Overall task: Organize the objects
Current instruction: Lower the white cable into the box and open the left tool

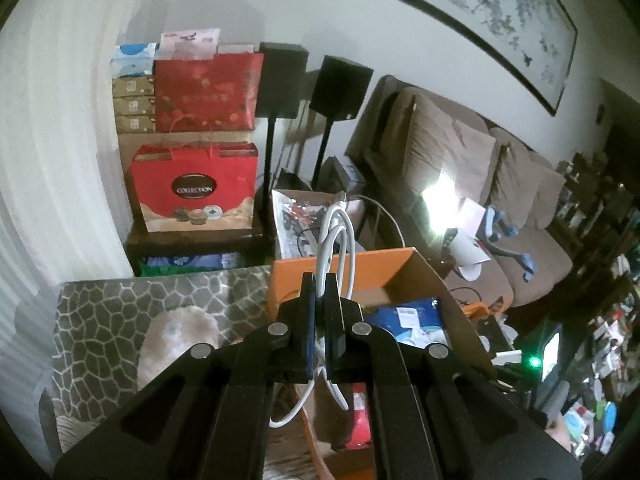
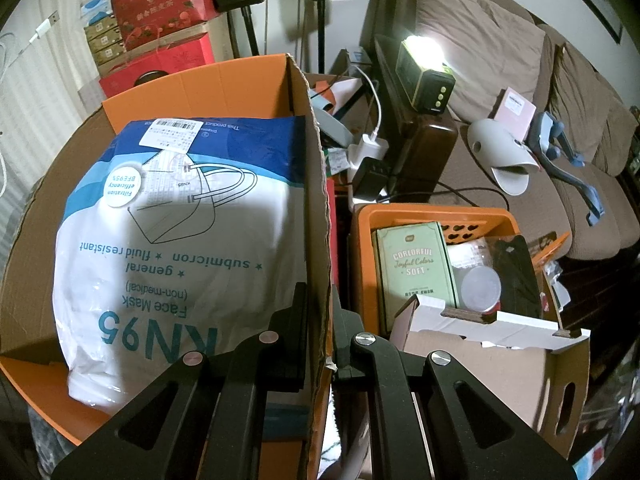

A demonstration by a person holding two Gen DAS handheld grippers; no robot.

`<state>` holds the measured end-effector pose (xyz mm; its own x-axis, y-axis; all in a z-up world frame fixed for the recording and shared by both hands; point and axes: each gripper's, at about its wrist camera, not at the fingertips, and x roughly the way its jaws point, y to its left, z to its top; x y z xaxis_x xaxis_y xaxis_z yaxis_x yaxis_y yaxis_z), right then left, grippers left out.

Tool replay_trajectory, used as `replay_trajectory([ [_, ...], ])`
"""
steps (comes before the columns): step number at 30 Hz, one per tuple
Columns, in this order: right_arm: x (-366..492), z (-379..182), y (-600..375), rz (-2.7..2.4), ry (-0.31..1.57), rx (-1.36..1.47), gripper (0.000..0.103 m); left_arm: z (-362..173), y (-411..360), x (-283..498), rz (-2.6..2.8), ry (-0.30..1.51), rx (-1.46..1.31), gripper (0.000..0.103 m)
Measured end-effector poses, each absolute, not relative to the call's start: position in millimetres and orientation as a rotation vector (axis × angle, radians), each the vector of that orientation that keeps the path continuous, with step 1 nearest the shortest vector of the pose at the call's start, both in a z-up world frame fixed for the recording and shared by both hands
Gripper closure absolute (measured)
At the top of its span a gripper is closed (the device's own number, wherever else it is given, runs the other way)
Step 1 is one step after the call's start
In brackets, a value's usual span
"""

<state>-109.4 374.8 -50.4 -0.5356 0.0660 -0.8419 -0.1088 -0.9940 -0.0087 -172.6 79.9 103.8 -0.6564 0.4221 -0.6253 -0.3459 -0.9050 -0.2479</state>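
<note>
My left gripper (image 1: 319,286) is shut on a coiled white USB cable (image 1: 339,240) and holds it up above the near corner of an orange cardboard box (image 1: 384,266). The cable's plug end also shows at the left edge of the right wrist view (image 2: 46,26). My right gripper (image 2: 319,300) is shut on the box's right wall (image 2: 316,184), one finger inside and one outside. A blue and white KN95 face mask bag (image 2: 180,240) lies inside the box.
An orange plastic basket (image 2: 436,216) with a green "Colorful Soft" box (image 2: 416,268) stands right of the cardboard box, a folded carton (image 2: 492,344) in front of it. A brown sofa (image 2: 480,40), charger plugs (image 2: 368,148), red gift bags (image 1: 192,188) and speaker stands (image 1: 280,80) lie beyond.
</note>
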Motion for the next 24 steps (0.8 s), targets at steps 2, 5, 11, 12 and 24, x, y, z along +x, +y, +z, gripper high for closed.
replay_trajectory([
  [2, -109, -51, 374, 2.668, 0.070, -1.459, 0.096, 100, 84, -171, 2.508, -0.148, -1.008, 0.100],
  [5, -109, -51, 374, 2.668, 0.067, -1.459, 0.096, 91, 92, -169, 2.471, -0.154, -1.052, 0.100],
  [11, -109, -51, 375, 2.668, 0.071, -1.458, 0.096, 67, 111, -168, 2.431, -0.111, -1.132, 0.100],
  [12, -109, -51, 375, 2.669, 0.073, -1.458, 0.096, 63, 113, -169, 2.426, -0.109, -1.146, 0.100],
  [24, -109, -51, 375, 2.669, 0.074, -1.458, 0.096, 14, 128, -185, 2.411, -0.136, -1.280, 0.100],
])
